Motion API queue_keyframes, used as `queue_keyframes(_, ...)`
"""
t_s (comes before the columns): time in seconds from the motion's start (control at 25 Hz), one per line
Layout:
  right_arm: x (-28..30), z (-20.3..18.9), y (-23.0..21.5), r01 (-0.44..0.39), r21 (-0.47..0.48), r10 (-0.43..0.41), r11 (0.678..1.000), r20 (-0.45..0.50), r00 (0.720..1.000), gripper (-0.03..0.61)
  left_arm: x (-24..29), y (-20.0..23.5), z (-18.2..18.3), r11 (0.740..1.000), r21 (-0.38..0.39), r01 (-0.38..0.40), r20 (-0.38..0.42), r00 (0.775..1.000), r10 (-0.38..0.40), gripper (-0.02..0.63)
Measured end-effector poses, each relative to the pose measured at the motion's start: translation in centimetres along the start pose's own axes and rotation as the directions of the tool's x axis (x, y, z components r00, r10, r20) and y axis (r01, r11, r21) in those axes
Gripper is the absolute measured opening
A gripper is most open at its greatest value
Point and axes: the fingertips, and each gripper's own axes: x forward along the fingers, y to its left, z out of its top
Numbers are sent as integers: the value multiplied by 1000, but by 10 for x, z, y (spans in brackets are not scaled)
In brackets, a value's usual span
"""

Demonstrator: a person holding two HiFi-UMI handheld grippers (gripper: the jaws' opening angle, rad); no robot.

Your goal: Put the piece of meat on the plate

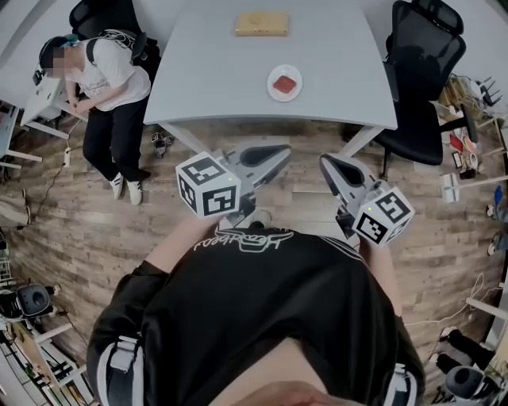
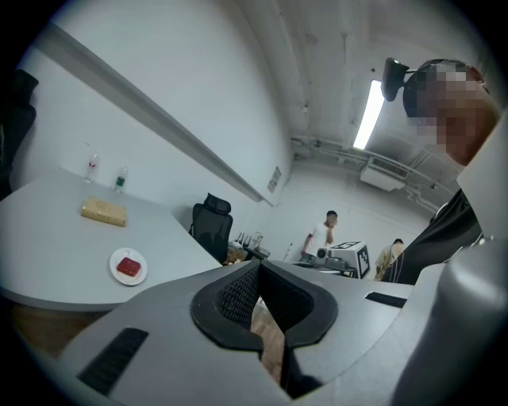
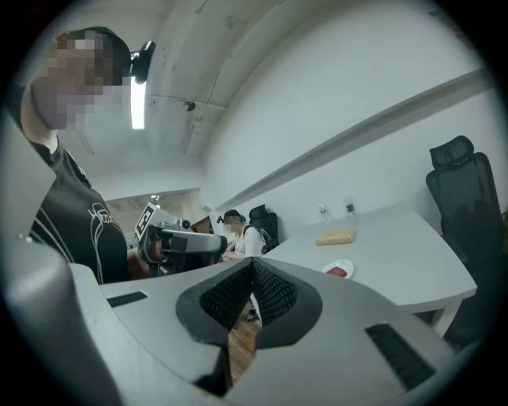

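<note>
The meat (image 1: 284, 82) lies on the plate (image 1: 271, 90), near the front edge of the table (image 1: 206, 71). A tan block (image 1: 261, 24) sits at 12 o'clock from the plate, near the table's far edge.

The person stands back from the table over the wood floor (image 1: 95, 222) and holds both grippers level in front of the chest. The plate is at 12 o'clock from them, well apart. The left gripper (image 1: 282, 151) has its jaws closed tip to tip, and its ribbed pads (image 2: 238, 297) hold nothing. The right gripper (image 1: 325, 161) is the same, pads (image 3: 274, 293) together and empty.

In the left gripper view the plate shows at 9 o'clock from the jaws. In the right gripper view it shows at 3 o'clock.

A seated person (image 1: 107, 79) is at 10 o'clock, off the table's left end. A black chair (image 1: 421, 71) stands at 2 o'clock.
</note>
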Motion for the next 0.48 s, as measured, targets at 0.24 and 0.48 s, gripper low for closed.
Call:
queue_keyframes(0.24, -12, 1, 4, -6, -8, 6, 1000, 10, 1000, 8, 2, -13, -2, 1000, 5, -8, 0, 1000, 8, 8)
queue_keyframes(0.48, -24, -3, 9, -7, -12, 7, 1000, 15, 1000, 8, 3, -26, -9, 1000, 11, -8, -6, 1000, 8, 8)
